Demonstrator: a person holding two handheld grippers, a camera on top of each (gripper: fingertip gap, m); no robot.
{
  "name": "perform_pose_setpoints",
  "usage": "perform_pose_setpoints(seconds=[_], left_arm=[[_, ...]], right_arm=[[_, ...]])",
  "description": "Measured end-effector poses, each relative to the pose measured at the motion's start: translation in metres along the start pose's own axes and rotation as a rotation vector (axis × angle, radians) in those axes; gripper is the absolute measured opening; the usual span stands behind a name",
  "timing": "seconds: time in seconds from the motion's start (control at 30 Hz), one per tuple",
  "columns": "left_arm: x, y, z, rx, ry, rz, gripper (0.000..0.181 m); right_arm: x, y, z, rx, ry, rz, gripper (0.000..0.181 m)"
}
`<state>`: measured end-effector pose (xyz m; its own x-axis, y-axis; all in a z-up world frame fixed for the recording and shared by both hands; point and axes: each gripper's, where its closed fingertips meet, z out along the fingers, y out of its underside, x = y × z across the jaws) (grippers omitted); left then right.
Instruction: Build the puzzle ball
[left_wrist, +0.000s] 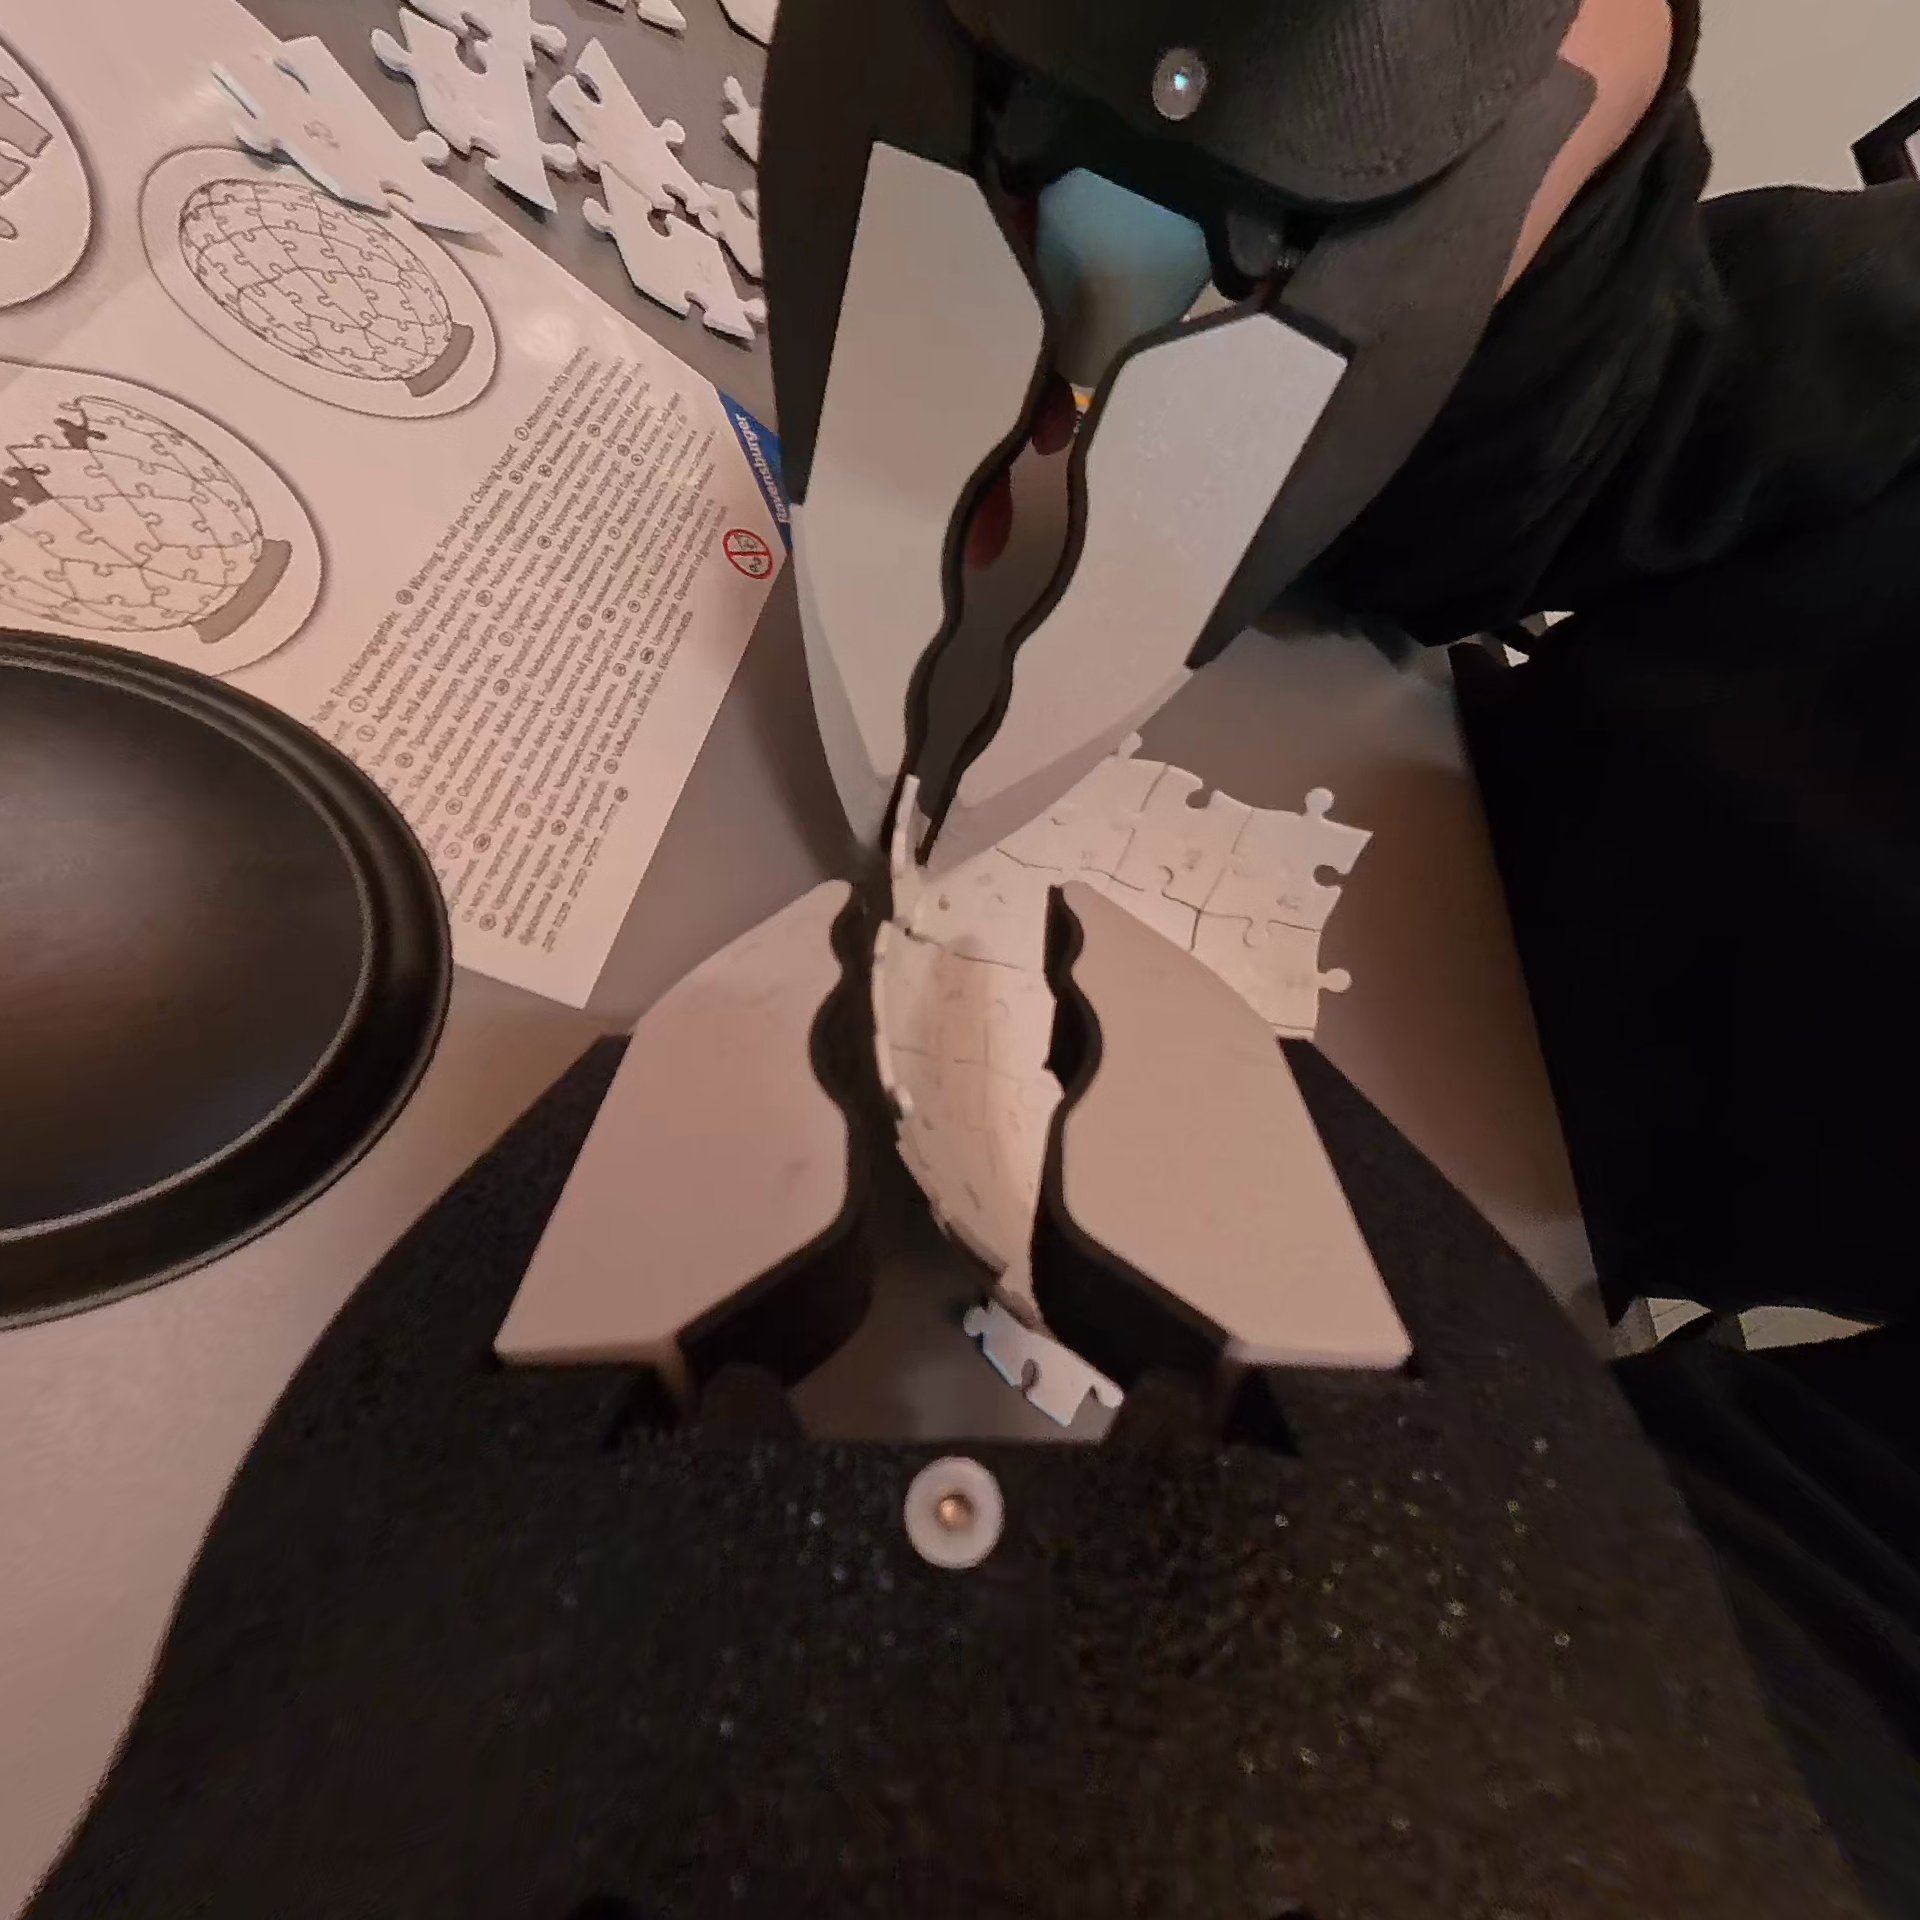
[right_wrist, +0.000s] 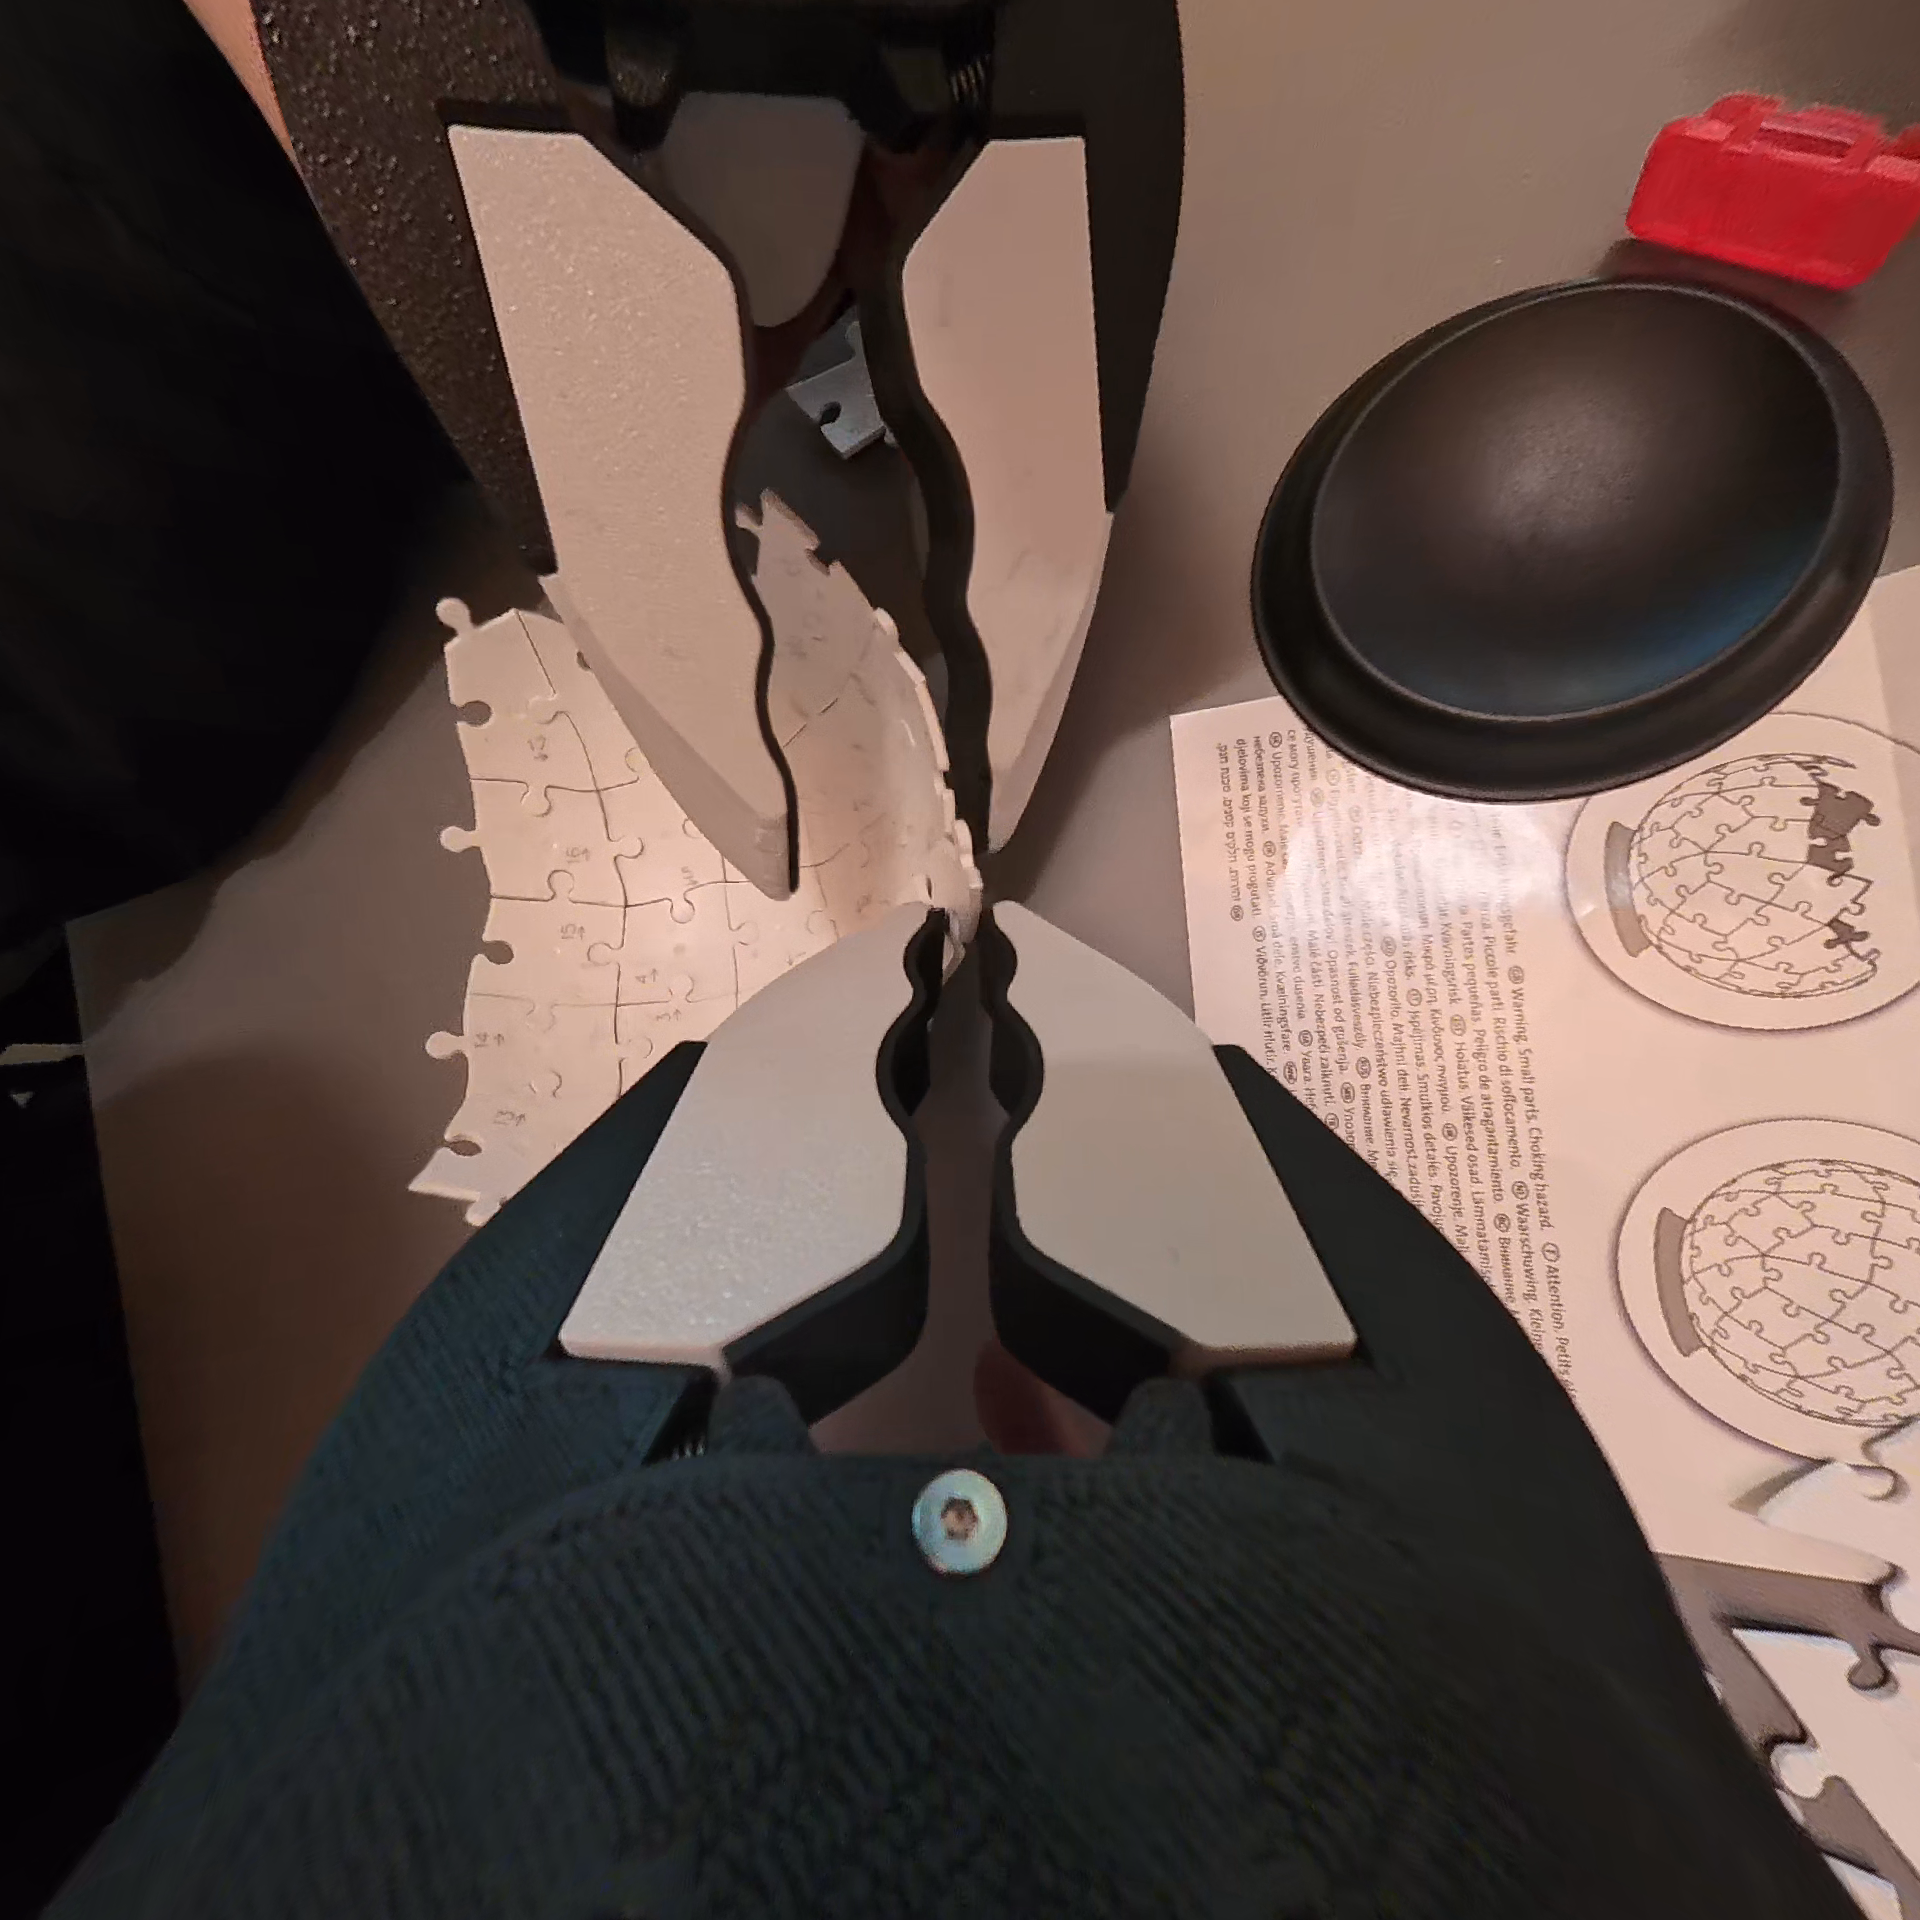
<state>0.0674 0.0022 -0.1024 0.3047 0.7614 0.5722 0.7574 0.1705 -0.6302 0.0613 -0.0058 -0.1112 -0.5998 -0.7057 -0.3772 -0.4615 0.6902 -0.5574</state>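
One curved white sheet of joined puzzle pieces (left_wrist: 966, 1049) sits mid-frame in both wrist views, bowed up off the grey table (left_wrist: 665, 956). The left gripper (left_wrist: 951, 914) spans its edge, jaws partly apart; whether they pinch is unclear. The right gripper (right_wrist: 961, 920), entering the left wrist view from 12 o'clock, is narrowed onto a small piece at the sheet's rim. Pressing off-line could, I judge, buckle the sheet or pop joints. At 3 o'clock in the right wrist view lie a black domed stand (right_wrist: 1558, 551) and a printed instruction leaflet (right_wrist: 1455, 1039) with ball diagrams, multilingual warning text and a blue logo; pieces carry small numbers.
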Motion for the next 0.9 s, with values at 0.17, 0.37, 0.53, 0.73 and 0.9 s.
perform_pose_setpoints(seconds=[0.17, 0.37, 0.53, 0.73, 0.9], left_arm=[[-0.002, 0.001, -0.002, -0.01, -0.027, 0.002, 0.029], [-0.001, 0.003, -0.006, 0.001, -0.012, -0.012, 0.026], [-0.002, 0.003, -0.005, 0.004, -0.011, -0.005, 0.026], [-0.001, 0.003, -0.005, 0.011, 0.003, 0.002, 0.019], [-0.001, 0.003, -0.004, 0.012, -0.002, 0.007, 0.019]], right_arm=[[-0.003, -0.002, 0.001, 0.005, 0.011, -0.012, 0.002], [-0.001, -0.003, 0.007, -0.003, 0.057, -0.021, 0.002], [0.0, -0.002, 0.007, -0.001, 0.047, 0.0, 0.003], [0.006, -0.002, 0.003, 0.007, 0.053, 0.014, 0.005], [0.008, 0.0, 0.002, 0.012, 0.046, 0.031, 0.003]])
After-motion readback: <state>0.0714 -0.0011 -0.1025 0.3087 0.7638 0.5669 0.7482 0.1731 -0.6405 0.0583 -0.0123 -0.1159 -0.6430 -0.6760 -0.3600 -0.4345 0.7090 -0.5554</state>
